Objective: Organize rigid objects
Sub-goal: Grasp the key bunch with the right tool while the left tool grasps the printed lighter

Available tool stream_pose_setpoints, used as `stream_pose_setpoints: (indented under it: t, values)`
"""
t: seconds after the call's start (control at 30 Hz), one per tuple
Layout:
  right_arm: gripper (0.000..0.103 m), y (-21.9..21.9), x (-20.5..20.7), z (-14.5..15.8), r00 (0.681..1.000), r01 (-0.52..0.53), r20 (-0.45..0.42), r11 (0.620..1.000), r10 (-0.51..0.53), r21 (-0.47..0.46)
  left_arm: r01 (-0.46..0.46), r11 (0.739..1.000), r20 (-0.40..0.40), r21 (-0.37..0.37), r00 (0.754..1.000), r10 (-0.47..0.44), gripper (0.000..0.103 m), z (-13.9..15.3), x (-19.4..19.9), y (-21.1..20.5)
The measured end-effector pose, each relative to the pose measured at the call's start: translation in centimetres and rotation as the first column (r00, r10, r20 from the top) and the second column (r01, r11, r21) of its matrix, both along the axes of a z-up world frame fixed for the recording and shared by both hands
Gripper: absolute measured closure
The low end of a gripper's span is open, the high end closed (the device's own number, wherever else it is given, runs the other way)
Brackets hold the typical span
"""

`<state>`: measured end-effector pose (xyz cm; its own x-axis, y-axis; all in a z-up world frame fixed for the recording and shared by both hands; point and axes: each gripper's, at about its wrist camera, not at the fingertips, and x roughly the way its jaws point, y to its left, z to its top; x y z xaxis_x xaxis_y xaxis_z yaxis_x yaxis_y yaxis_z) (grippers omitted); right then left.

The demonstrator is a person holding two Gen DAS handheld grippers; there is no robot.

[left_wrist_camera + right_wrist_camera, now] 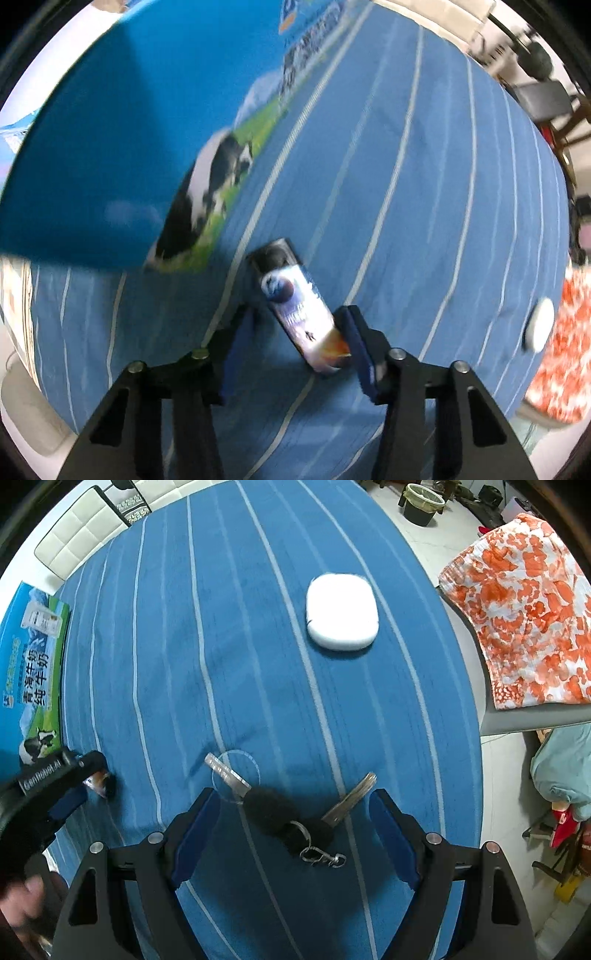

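Straddling: small glossy printed tube [301, 308] by wide-open left claw [295, 321], unheld.
Right claw [295, 812]: spread, empty, above black-fobbed metal keys [291, 818].
Risk: tube could be rolled away on striped blue-clothed bench [240, 646].

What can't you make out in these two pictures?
- Small tube, left wrist view: label print lost to motion blur; whether the open left hand-held gripper touches it is unclear.
- Milk carton, left wrist view: cut off by the frame edge, text smeared.
- Key bunch, right wrist view: black fuzzy cover hides the key heads, between the open right hand-held gripper.
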<state>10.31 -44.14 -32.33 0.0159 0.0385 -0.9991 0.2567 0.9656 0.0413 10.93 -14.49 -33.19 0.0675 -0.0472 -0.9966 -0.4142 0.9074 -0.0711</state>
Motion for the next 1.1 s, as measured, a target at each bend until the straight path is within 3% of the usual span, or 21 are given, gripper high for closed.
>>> stream_pose_setpoints:
  t: [0.17,0.2,0.3,0.4,0.43,0.53,0.63,0.7,0.87,0.97,1.1]
  values:
    - [0.018,-0.1,-0.5,0.0,1.000,0.005,0.001,1.000,-0.005,0.006,-0.059,0.995,-0.051,-0.084,0.997,0.055,0.057,0.0,-1.7,1.6]
    - [0.018,-0.1,-0.5,0.1,1.000,0.012,0.005,1.000,-0.012,0.011,-0.070,0.994,-0.059,-0.078,0.996,0.066,0.056,-0.8,-2.9,1.7]
    - [0.018,-0.5,-0.4,0.2,1.000,0.024,0.011,1.000,-0.024,0.008,-0.085,0.995,-0.058,-0.049,0.995,0.082,0.045,-1.3,-1.7,2.7]
    - [0.018,-1.0,0.1,-0.2,1.000,0.019,0.005,1.000,-0.019,-0.007,-0.026,1.000,-0.024,-0.002,0.999,0.026,0.044,-1.4,-0.5,2.1]
    - [0.018,-1.1,0.4,-0.5,1.000,0.011,-0.010,1.000,-0.011,-0.014,0.021,1.000,-0.006,0.009,1.000,-0.021,0.046,-1.3,-0.6,1.5]
    - [0.018,-0.7,0.9,-2.5,0.992,-0.052,-0.121,0.998,0.048,-0.024,0.153,0.987,0.008,0.043,0.988,-0.153,0.072,-1.1,-1.0,-0.6]
    - [0.026,0.1,0.4,-2.9,0.987,-0.114,-0.122,0.992,0.108,-0.046,0.240,0.971,0.020,0.020,0.970,-0.240,0.076,-1.1,-1.8,-0.8]
    - [0.042,0.8,0.0,-2.4,0.987,-0.138,-0.093,0.989,0.133,-0.058,0.291,0.957,0.025,-0.013,0.956,-0.291,0.076,-1.2,-0.9,-1.4]
    - [0.068,1.8,-0.9,-1.4,0.988,-0.151,-0.044,0.988,0.149,-0.044,0.363,0.928,0.029,-0.083,0.932,-0.362,0.077,-2.3,-2.2,-2.9]
    - [0.070,2.4,-1.2,-1.2,0.985,-0.167,-0.043,0.985,0.164,-0.053,0.359,0.929,0.017,-0.092,0.933,-0.359,0.071,-2.7,-3.4,-2.8]
    - [0.068,2.4,-1.0,-1.5,0.991,-0.125,-0.051,0.991,0.123,-0.039,0.350,0.935,0.006,-0.057,0.937,-0.351,0.065,-1.2,-0.5,-6.3]
